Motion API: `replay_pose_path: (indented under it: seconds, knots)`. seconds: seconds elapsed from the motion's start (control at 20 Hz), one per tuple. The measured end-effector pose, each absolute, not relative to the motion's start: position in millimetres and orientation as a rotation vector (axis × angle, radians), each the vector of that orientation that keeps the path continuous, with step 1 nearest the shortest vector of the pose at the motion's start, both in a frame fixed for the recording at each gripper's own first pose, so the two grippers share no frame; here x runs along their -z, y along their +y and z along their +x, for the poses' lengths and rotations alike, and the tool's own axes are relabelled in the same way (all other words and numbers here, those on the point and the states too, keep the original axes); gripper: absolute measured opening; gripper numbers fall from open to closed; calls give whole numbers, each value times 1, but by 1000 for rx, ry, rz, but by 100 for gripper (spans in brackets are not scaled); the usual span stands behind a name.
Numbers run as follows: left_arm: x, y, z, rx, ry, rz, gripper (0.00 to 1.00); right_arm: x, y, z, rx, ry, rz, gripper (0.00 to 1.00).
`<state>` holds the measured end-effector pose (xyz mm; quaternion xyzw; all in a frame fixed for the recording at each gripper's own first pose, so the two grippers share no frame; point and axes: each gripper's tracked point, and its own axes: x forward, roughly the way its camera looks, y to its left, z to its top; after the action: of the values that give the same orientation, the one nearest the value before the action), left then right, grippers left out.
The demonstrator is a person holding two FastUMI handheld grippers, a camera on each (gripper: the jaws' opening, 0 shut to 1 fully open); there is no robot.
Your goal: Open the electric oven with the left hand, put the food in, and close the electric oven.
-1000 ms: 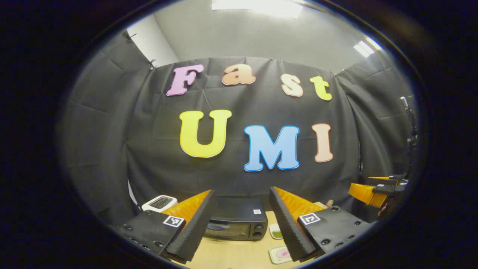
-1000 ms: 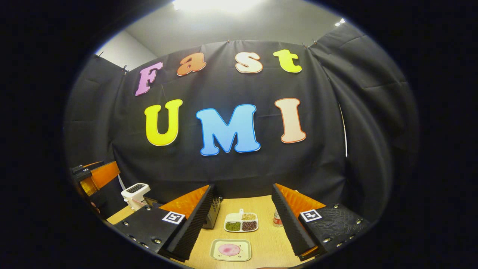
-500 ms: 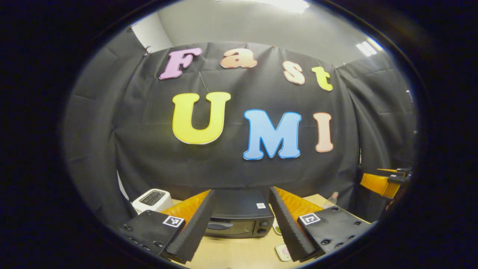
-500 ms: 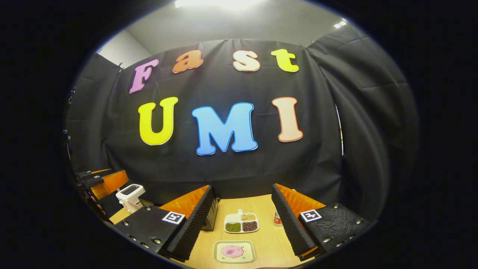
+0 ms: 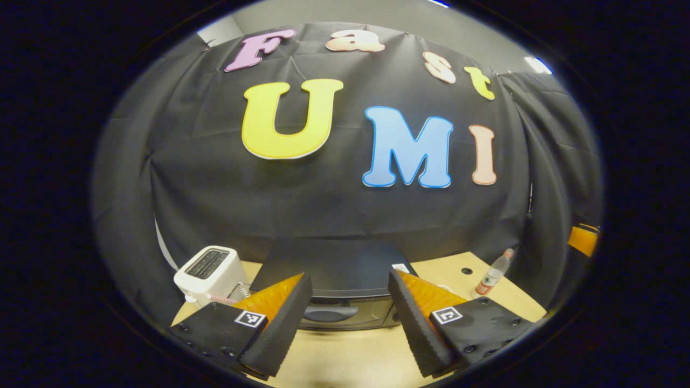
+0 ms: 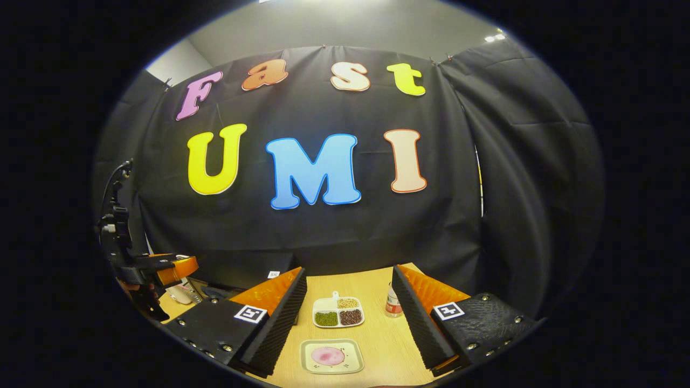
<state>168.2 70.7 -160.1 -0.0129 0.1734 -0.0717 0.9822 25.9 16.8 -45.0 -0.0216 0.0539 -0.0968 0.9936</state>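
In the left gripper view, the left gripper (image 5: 347, 318) hangs above the light wooden tabletop (image 5: 345, 361) with its two black ribbed fingers spread wide and nothing between them. The black boxy electric oven (image 5: 334, 269) sits straight ahead of it against the booth wall, its door shut and the dark oval handle (image 5: 322, 313) visible in the gap between the fingers. A white two-slot toaster (image 5: 210, 272) stands just left of the oven, and a clear plastic bottle with a red label (image 5: 493, 274) stands well to its right.

In the right gripper view, the right gripper (image 6: 347, 318) is also wide open and empty. Below it lies a small square pale plate holding a pink round piece of food (image 6: 328, 355), with a white divided dish of green, tan and dark beans (image 6: 338, 312) just beyond it.
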Motion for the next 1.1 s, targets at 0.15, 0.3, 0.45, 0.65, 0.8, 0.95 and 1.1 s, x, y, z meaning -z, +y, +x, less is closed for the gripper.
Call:
replay_pose_path:
  seconds: [0.15, 0.3, 0.45, 0.65, 0.8, 0.95, 1.1]
  knots:
    - [194, 78, 187, 138, 407, -42, 100, 54, 16, 25, 206, 136, -51, 97]
    - [227, 84, 206, 138, 458, -17, 92, 60, 13, 23, 224, 156, -59, 97]
    - [265, 90, 222, 121, 523, -9, 96, 60, 8, 21, 247, 160, -67, 96]
    - [289, 92, 234, 113, 558, -13, 100, 59, 3, 19, 272, 164, -78, 97]
    - [294, 94, 232, 106, 558, 19, 96, 59, -2, 17, 284, 163, -78, 96]
    - [299, 91, 225, 102, 541, 61, 96, 60, 0, 18, 280, 166, -73, 96]
    - [301, 93, 207, 99, 540, 47, 97, 57, 6, 20, 259, 156, -64, 96]
